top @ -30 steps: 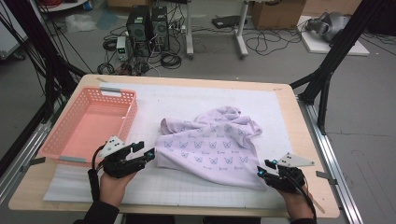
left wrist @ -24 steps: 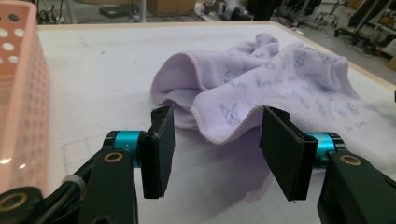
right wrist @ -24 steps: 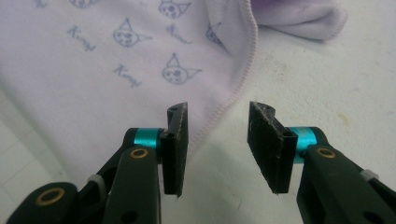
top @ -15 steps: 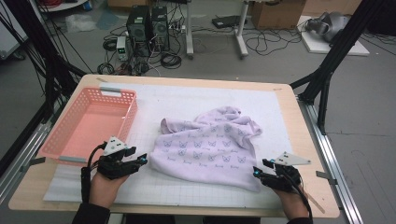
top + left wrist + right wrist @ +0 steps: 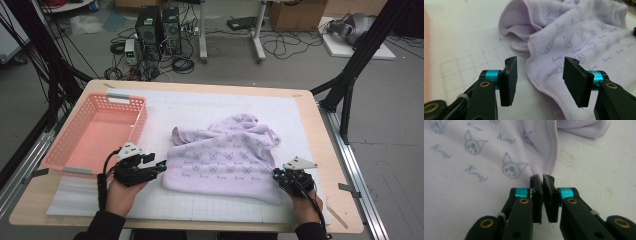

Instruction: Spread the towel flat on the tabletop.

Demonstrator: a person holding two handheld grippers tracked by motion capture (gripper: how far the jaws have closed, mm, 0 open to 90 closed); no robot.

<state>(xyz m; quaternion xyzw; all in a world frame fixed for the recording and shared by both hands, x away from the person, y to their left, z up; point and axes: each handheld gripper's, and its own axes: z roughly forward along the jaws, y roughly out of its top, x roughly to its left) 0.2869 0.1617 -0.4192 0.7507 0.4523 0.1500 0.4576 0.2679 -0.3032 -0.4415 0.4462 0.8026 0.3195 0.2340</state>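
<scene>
Cloth [image 5: 225, 155] is lying rumpled on the mat beside the pink basket [image 5: 95, 135], flanked by both grippers; left gripper [image 5: 539, 82] is gaping around its near hem, while right gripper [image 5: 541, 195], having just been closing, is pinching the opposite edge, presumably for spreading

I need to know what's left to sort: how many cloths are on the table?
1. A lilac printed cloth lies crumpled on the white mat, right of the pink basket, between the left gripper and right gripper. Its folds could hide another.
</scene>
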